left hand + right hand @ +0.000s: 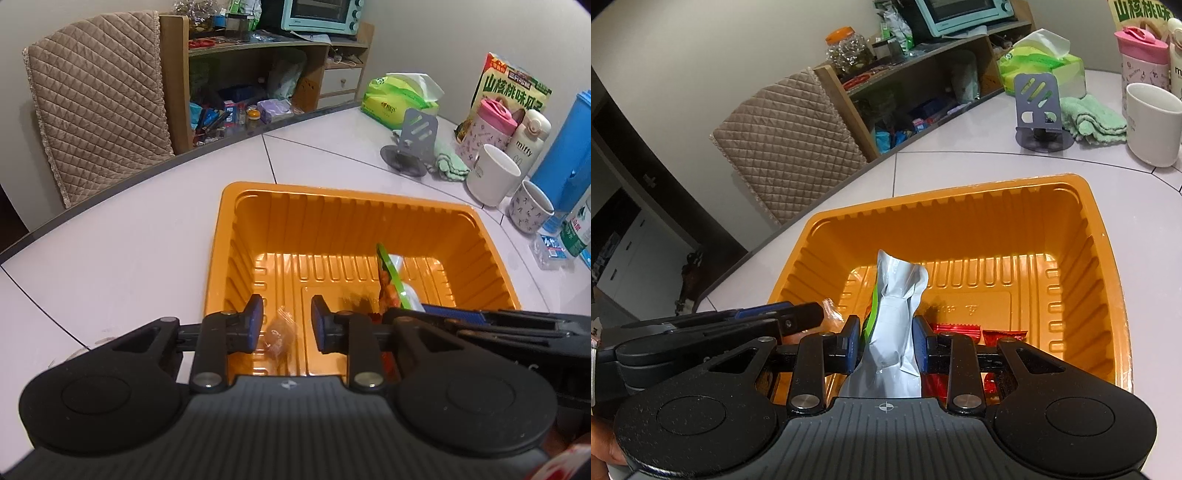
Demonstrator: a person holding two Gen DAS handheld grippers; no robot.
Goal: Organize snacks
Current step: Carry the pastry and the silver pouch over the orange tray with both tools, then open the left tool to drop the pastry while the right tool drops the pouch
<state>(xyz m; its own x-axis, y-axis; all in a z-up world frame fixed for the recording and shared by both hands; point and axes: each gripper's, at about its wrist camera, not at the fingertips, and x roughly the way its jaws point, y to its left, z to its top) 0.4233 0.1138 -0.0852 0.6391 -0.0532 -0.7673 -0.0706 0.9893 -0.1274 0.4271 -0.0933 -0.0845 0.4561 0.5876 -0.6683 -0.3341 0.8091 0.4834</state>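
While both grippers reach down into the orange tray (229,221), the right gripper (885,345) pinches a silver-backed snack bag (895,317) between its blue pads, the bag standing upright with a green edge showing on its left side. The left gripper (287,326) has its jaws a little apart, and a small clear-wrapped brown candy (279,334) sits between them on the tray floor; whether the pads touch the wrapper I cannot tell. In the right wrist view the left gripper lies just to the left of the right one, and red-wrapped sweets (964,330) lie on the tray floor just right of the bag. The tray rests on a white table (129,236). Well beyond it stand a grey phone stand (415,142), a green cloth (448,164), a white mug (491,179), a tissue pack (399,99) and a blue jug (565,147).
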